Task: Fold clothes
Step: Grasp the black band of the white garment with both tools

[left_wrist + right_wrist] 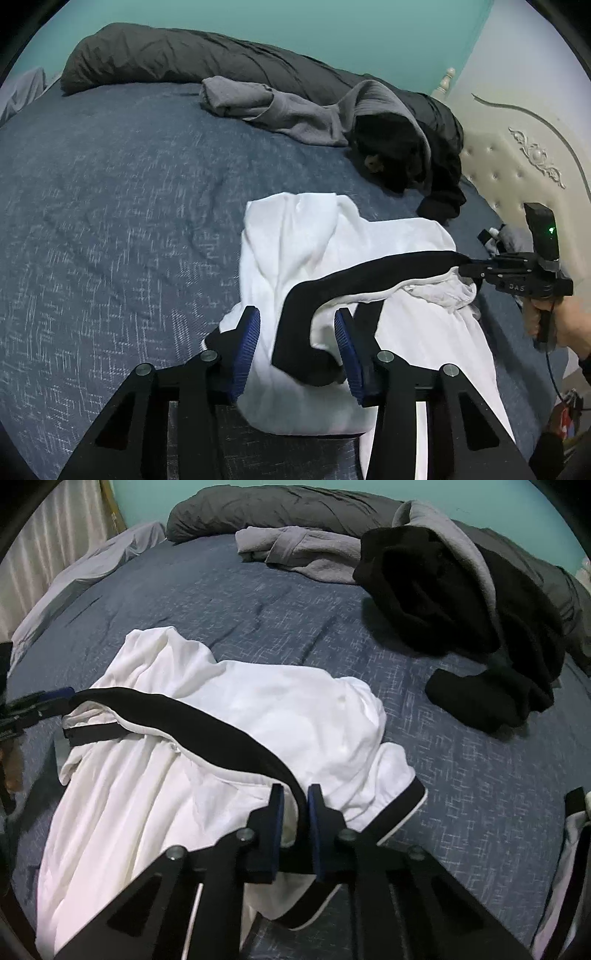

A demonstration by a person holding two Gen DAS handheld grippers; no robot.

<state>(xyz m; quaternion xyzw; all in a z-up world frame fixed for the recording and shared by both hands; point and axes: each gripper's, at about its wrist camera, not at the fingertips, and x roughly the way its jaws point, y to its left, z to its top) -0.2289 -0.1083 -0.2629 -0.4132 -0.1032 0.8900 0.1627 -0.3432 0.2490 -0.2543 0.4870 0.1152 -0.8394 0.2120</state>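
Observation:
A white garment (pixel 295 240) with a black collar band (pixel 369 273) lies bunched on the blue bedspread (pixel 110 203). My left gripper (pixel 297 332) is open, its blue pads (pixel 249 343) wide apart. The band's near end droops between them against the right pad. My right gripper (pixel 465 267), held by a hand at the right, is shut on the band's other end. In the right wrist view the right gripper (pixel 295 805) pinches the collar band (pixel 207 716) over the white garment (pixel 295 701). The left gripper (pixel 55 698) sits at the band's far left end.
A grey garment (pixel 280 107) and a black garment (pixel 399 155) lie heaped at the far side of the bed, in front of a rolled dark duvet (pixel 166 51). A cream tufted headboard (pixel 517 166) stands to the right. Bare bedspread stretches to the left.

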